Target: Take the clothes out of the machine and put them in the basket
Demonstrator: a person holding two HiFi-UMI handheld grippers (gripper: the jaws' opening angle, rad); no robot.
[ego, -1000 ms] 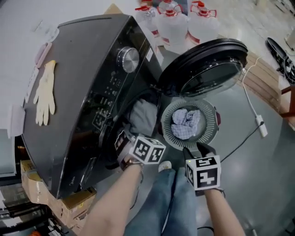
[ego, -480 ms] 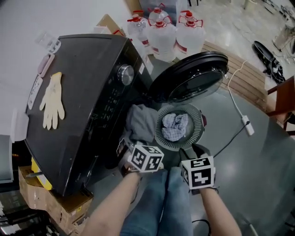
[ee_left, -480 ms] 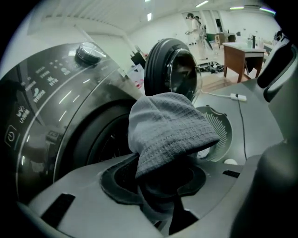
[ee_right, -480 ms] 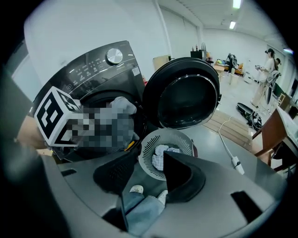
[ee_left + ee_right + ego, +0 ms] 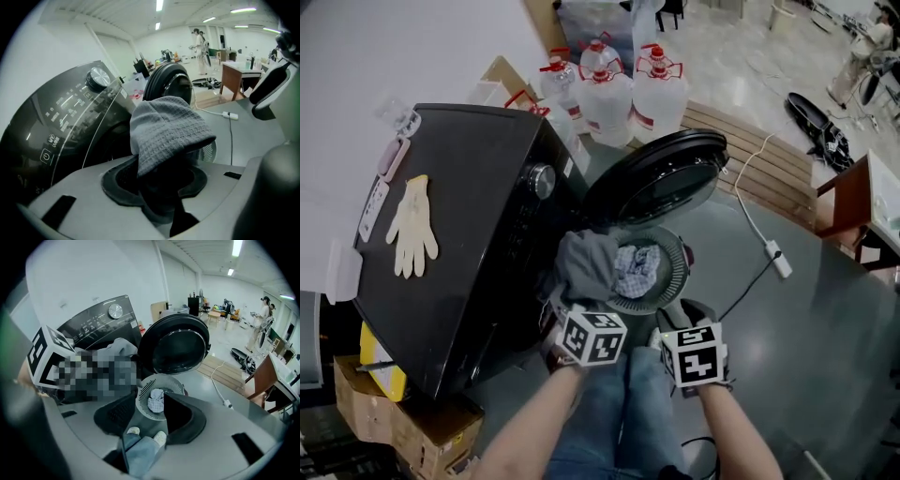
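Several water jugs flank machine on grey floor.

Your left gripper points steeply down, clamped on a grey waffle-knit cloth; your right gripper (empty) has jaws apart.

Left gripper clamps grey cloth (washing machine beside).
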